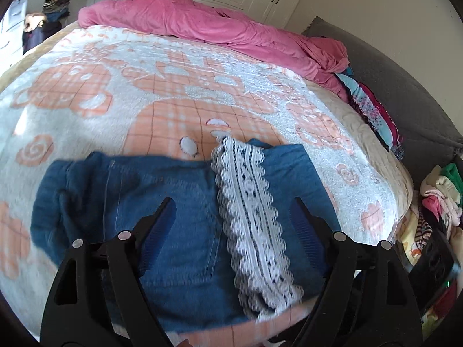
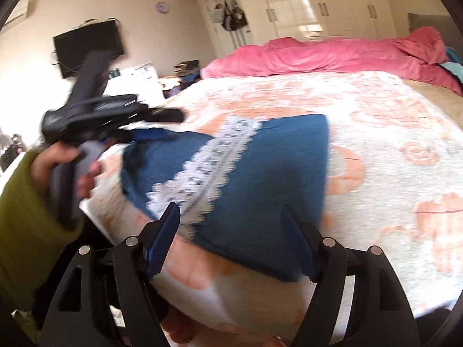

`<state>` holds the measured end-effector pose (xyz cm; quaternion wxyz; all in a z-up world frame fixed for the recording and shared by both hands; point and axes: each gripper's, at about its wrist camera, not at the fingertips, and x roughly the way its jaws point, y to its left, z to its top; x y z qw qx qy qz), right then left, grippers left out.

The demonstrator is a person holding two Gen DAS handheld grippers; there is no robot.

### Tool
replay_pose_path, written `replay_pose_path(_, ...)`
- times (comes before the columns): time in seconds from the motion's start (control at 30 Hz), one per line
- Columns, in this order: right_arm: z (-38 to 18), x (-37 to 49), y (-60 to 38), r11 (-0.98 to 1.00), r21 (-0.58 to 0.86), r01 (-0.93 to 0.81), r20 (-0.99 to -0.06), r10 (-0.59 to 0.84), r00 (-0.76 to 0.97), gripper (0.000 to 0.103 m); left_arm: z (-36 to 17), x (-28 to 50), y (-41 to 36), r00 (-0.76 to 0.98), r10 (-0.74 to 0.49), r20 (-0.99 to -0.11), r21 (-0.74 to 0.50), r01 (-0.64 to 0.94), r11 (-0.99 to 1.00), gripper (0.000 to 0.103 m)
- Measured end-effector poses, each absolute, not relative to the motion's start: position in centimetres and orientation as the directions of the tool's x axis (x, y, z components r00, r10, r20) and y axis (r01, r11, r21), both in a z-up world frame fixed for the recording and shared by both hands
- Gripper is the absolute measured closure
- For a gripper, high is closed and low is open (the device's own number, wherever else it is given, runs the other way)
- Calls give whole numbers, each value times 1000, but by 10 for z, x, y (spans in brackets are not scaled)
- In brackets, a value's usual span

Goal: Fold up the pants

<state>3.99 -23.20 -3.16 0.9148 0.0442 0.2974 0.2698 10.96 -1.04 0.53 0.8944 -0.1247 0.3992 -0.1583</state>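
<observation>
Blue pants [image 1: 173, 217] lie on peach-patterned blanket [image 1: 173, 86].

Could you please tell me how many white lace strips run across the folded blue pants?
1: a white lace strip runs along the blue pants, right of centre; the underside is hidden.

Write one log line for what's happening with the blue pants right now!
pants: folded on bed blanket | lace strip: across pants | left gripper: open, empty | right gripper: open, empty
</observation>
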Motion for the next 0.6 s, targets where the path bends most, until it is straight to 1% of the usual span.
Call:
replay_pose_path(0.03, -32, 42, -234, 856, 245, -455, -526, 511, 679, 39, 4, 105, -10, 634, -380, -674, -349, 181, 920, 30)
replay_pose_path(0.07, -32, 45, -235, 859, 253, -446, -534, 508, 675, 53, 1, 99, -11, 635, -377, -675, -349, 176, 921, 30)
replay_pose_path(0.1, -33, 49, -235, 862, 256, -438, -547, 503, 669, 57, -1, 95, -11, 633, -380, -674, -352, 176, 919, 30)
replay_pose_path(0.17, -35, 54, -237, 874, 238, -423, -565, 479, 671, 58, -5, 89, -14, 632, -380, -675, -349, 180, 920, 34)
replay_pose_path(0.2, -38, 56, -237, 879, 234, -415, -574, 470, 671, 58, -7, 88, -18, 628, -373, -683, -335, 184, 924, 39)
replay_pose_path(0.23, -42, 59, -238, 883, 234, -407, -592, 461, 661, 58, -9, 86, -22, 623, -368, -690, -322, 191, 927, 42)
replay_pose_path(0.27, -47, 63, -236, 888, 226, -400, -612, 449, 651, 59, -12, 84, -27, 615, -363, -700, -306, 201, 931, 43)
replay_pose_path(0.33, -55, 65, -237, 905, 186, -382, -649, 405, 644, 65, -22, 80, -38, 588, -339, -734, -264, 212, 941, 43)
replay_pose_path(0.37, -55, 65, -237, 910, 165, -380, -659, 388, 644, 68, -28, 77, -41, 571, -339, -748, -265, 211, 941, 43)
replay_pose_path(0.47, -58, 64, -238, 914, 137, -382, -669, 370, 645, 68, -47, 70, -46, 535, -307, -787, -238, 195, 951, 43)
replay_pose_path(0.53, -60, 64, -239, 915, 137, -380, -671, 368, 644, 68, -48, 65, -49, 545, -283, -789, -203, 203, 958, 43)
replay_pose_path(0.6, -61, 63, -238, 916, 129, -379, -669, 363, 648, 68, -50, 65, -48, 545, -283, -789, -204, 202, 958, 43)
